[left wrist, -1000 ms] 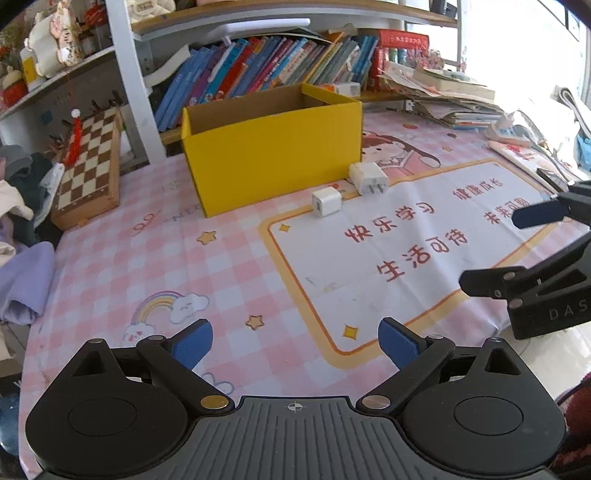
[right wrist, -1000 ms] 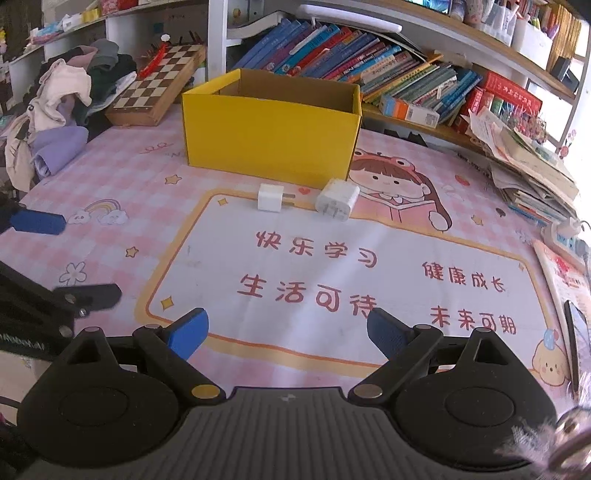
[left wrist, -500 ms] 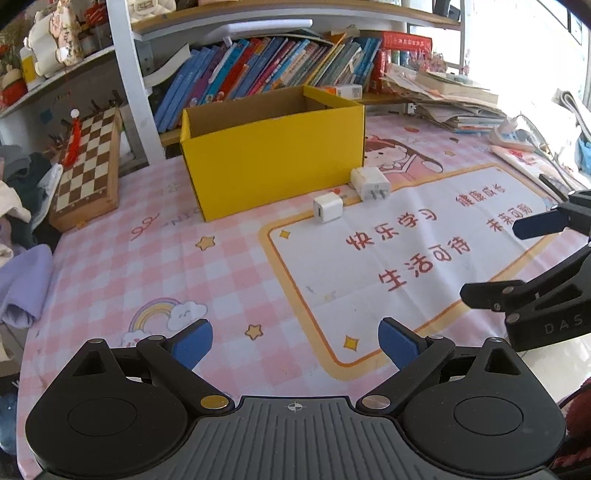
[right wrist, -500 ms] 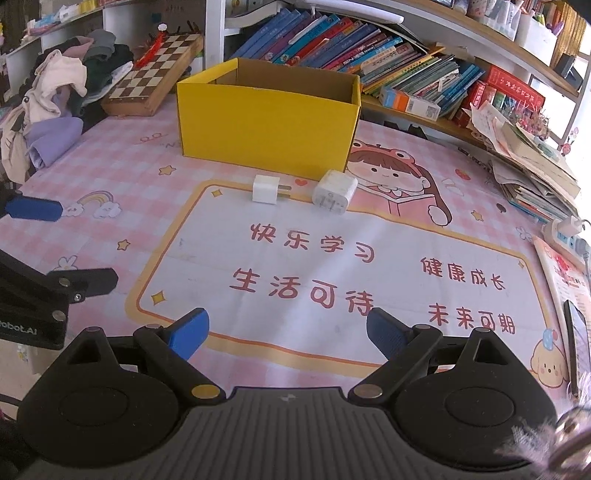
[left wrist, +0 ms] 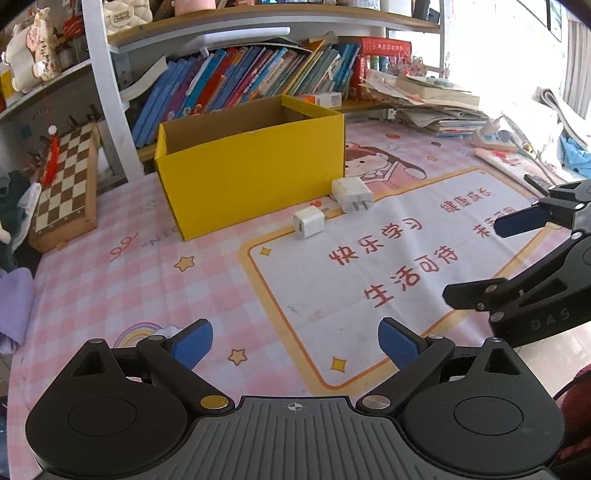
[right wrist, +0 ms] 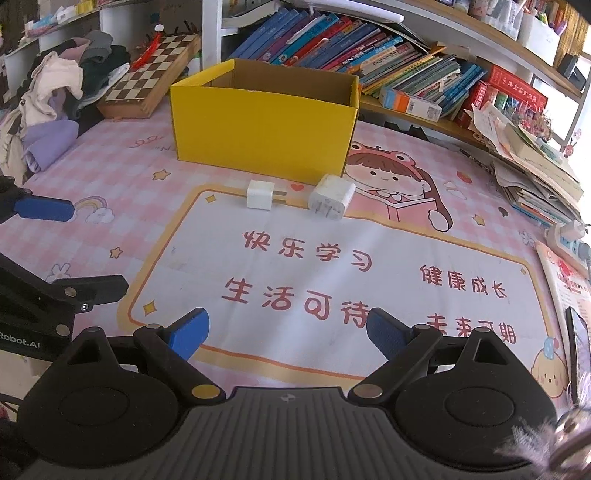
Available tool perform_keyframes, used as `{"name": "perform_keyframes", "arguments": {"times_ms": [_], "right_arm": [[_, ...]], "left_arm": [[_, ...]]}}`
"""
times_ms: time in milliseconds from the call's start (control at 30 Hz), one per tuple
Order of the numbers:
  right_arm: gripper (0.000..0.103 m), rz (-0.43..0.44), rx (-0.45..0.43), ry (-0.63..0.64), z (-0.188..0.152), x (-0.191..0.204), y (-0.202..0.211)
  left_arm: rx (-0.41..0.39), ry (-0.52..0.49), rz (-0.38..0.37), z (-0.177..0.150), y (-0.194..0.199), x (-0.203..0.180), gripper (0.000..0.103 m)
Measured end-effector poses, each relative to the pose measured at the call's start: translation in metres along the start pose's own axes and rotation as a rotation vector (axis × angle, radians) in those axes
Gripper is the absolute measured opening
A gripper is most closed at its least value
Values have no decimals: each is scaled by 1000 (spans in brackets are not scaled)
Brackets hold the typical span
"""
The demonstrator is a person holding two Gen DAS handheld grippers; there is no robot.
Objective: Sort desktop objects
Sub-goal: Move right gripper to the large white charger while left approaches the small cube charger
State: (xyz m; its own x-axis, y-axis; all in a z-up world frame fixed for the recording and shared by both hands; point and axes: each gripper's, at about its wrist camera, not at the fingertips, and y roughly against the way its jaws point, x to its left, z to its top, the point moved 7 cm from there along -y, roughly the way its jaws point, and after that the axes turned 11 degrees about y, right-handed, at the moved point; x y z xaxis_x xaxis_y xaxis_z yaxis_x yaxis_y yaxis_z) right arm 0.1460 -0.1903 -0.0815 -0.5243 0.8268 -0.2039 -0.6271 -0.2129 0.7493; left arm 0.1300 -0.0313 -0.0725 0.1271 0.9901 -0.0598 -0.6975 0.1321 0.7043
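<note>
With both grippers [left wrist: 295,338] [right wrist: 286,328] spread and empty, I should approach the chargers [right wrist: 261,194] at frame centre squarely, beside the box [right wrist: 264,129].

Bright daylight floods both views, strongest from the window [left wrist: 517,44] at upper right, where the left wrist view blows out to white glare. The pink mat on the desk [left wrist: 147,280] is evenly lit, and the yellow box [right wrist: 264,136] casts only a faint, soft shadow at its base. Fisheye bending curves the shelves [right wrist: 443,22] and darkens the corners. In the right wrist view a smeared blur [right wrist: 546,446] sits at lower right
</note>
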Motion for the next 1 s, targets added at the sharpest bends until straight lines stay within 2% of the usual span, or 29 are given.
{"name": "perform_keyframes", "arguments": {"times_ms": [700, 800, 933, 1000], "right_arm": [[87, 9, -11, -3, 24, -27, -20], [83, 12, -4, 2, 26, -30, -24], [80, 16, 0, 1, 30, -37, -30], [79, 18, -2, -1, 32, -42, -33]], "left_arm": [[-16, -61, -22, 25, -29, -12, 97], [-16, -51, -24, 28, -34, -11, 97], [5, -51, -29, 35, -45, -11, 87], [8, -62, -26, 39, -52, -12, 87]]}}
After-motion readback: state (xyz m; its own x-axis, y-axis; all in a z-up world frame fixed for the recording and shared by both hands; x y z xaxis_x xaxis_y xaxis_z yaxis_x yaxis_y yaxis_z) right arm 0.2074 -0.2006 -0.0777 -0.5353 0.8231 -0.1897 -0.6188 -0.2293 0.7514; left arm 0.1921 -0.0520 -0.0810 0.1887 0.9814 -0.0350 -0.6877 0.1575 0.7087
